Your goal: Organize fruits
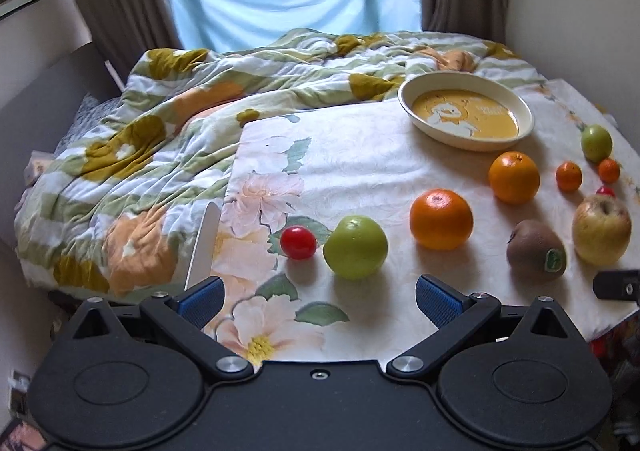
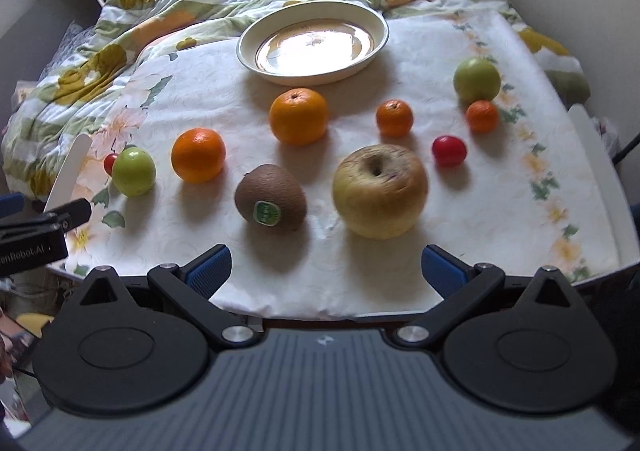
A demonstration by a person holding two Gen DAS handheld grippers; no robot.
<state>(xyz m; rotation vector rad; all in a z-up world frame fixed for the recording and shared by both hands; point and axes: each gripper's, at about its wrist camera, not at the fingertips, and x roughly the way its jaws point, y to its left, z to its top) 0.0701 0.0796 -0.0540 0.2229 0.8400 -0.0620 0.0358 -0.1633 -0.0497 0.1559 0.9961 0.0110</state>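
Note:
Fruits lie scattered on a floral-clothed table. In the left wrist view a green apple [image 1: 355,247], a red cherry tomato [image 1: 298,242] and an orange [image 1: 441,219] lie just ahead of my open, empty left gripper [image 1: 318,301]. In the right wrist view a kiwi [image 2: 271,198] and a large yellow apple [image 2: 380,191] lie just ahead of my open, empty right gripper [image 2: 326,271]. Behind them are an orange [image 2: 298,115], two mandarins [image 2: 394,118] [image 2: 482,115], a red tomato [image 2: 449,151] and a second green apple [image 2: 477,79]. An empty cream plate [image 2: 248,59] with a yellow centre stands at the back.
A rumpled floral quilt [image 1: 160,131] covers the bed behind and left of the table [image 1: 360,155]. Curtains and a blue-covered window are at the back. The table's front edge [image 2: 320,311] is right under my right gripper. My left gripper's body [image 2: 32,235] shows at the left.

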